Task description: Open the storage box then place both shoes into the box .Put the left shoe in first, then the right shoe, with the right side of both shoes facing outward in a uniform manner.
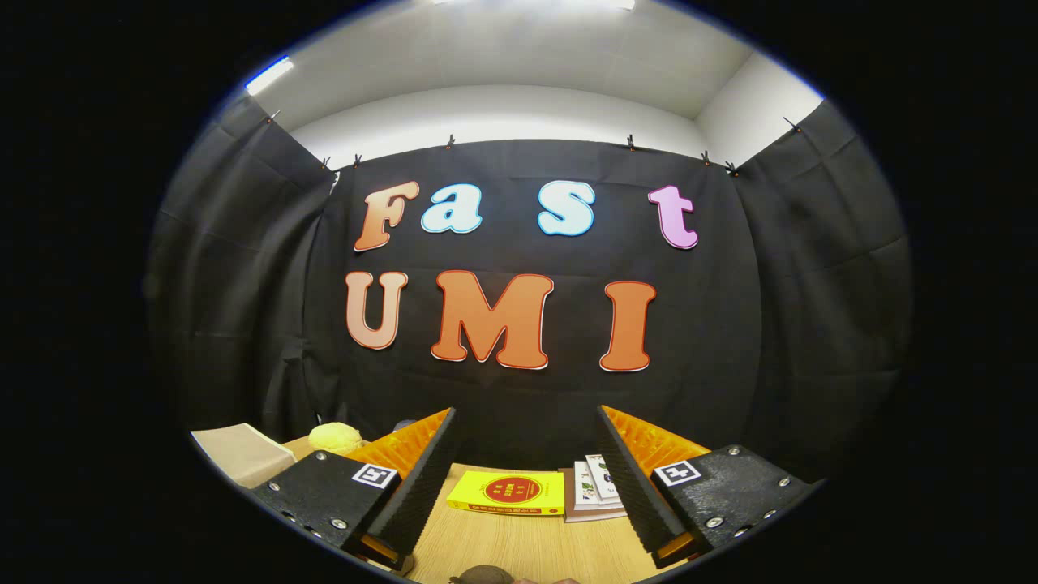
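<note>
Wooden table (pixel 519 543) lay under your gripper (pixel 525 442), whose fingers stood spread wide apart with nothing between them. Beyond them, against the black cloth wall, lay a yellow book (pixel 507 492) beside a stack of booklets (pixel 596 487). Past the left finger sat a yellow plush toy (pixel 335 437) and a tan box (pixel 243 453), possibly the storage box; I could not tell. No shoes were identifiable.

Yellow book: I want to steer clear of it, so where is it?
In the gripper view the yellow book lies on the wooden table, beyond the open tongs, beside a stack of booklets.
</note>
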`<control>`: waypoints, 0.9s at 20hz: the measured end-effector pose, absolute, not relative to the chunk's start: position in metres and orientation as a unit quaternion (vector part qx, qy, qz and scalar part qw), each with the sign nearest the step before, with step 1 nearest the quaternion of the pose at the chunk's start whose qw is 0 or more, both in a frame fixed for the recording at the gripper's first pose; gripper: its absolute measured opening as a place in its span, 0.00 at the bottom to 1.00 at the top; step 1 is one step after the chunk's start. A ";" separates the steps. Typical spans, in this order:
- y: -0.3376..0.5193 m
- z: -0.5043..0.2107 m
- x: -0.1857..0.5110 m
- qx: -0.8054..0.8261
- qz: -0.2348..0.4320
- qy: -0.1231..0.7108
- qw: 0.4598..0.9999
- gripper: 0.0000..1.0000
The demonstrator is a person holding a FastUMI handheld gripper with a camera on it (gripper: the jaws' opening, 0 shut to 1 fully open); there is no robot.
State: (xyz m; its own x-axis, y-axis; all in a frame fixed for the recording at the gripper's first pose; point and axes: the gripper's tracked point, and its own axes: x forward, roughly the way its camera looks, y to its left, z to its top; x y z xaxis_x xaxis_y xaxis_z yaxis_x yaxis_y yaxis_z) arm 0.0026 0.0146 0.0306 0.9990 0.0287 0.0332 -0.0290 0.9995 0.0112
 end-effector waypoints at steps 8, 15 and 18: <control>0.086 0.004 -0.003 0.104 0.116 0.064 0.986 0.99; 0.187 -0.056 -0.021 0.172 0.223 0.186 0.941 0.98; 0.238 -0.088 -0.034 0.219 0.267 0.258 0.902 0.97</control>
State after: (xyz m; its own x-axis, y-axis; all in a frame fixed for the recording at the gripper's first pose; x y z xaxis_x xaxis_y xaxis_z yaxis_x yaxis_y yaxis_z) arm -0.0344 0.2377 -0.0884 0.7237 0.5956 -0.3487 -0.3690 0.7608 0.5338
